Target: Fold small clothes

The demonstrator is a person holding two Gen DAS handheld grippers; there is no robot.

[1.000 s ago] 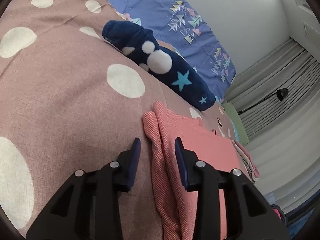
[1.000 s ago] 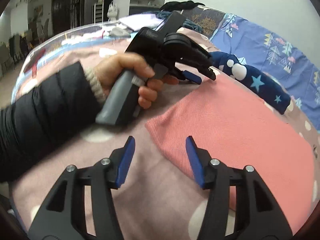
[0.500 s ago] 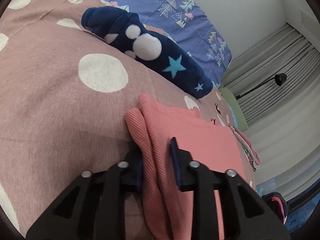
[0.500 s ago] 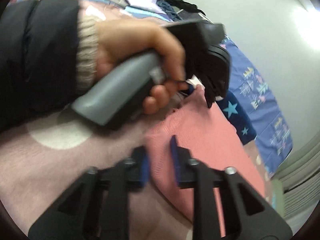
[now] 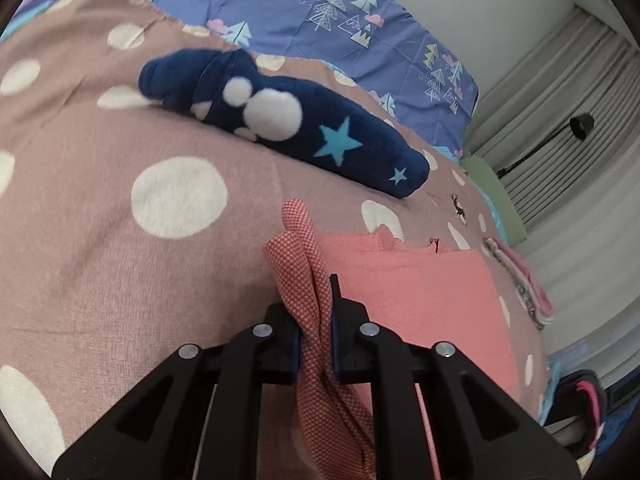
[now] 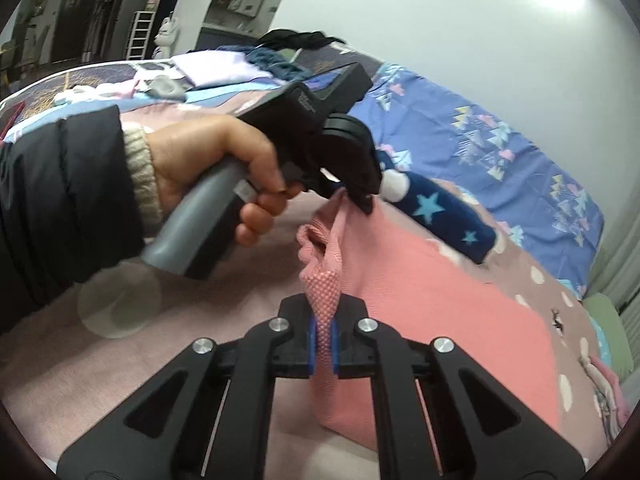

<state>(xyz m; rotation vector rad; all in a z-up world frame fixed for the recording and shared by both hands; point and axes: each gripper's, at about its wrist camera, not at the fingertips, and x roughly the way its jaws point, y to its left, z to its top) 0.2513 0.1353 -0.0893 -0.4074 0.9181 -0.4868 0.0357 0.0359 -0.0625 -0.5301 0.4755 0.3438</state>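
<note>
Pink cloth [image 5: 420, 292], white-dotted mauve bedspread [image 5: 120, 248]

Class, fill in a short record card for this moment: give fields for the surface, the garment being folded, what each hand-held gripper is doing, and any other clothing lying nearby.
surface: pink bedspread with white dots
garment: pink cloth, one edge lifted, the rest lying flat
left hand-held gripper: jaws closing, pinching a bunched edge of the pink cloth
right hand-held gripper: shut on another part of that edge
nearby: navy fleece garment with stars, lying beyond the pink cloth
background: blue patterned bedding
</note>
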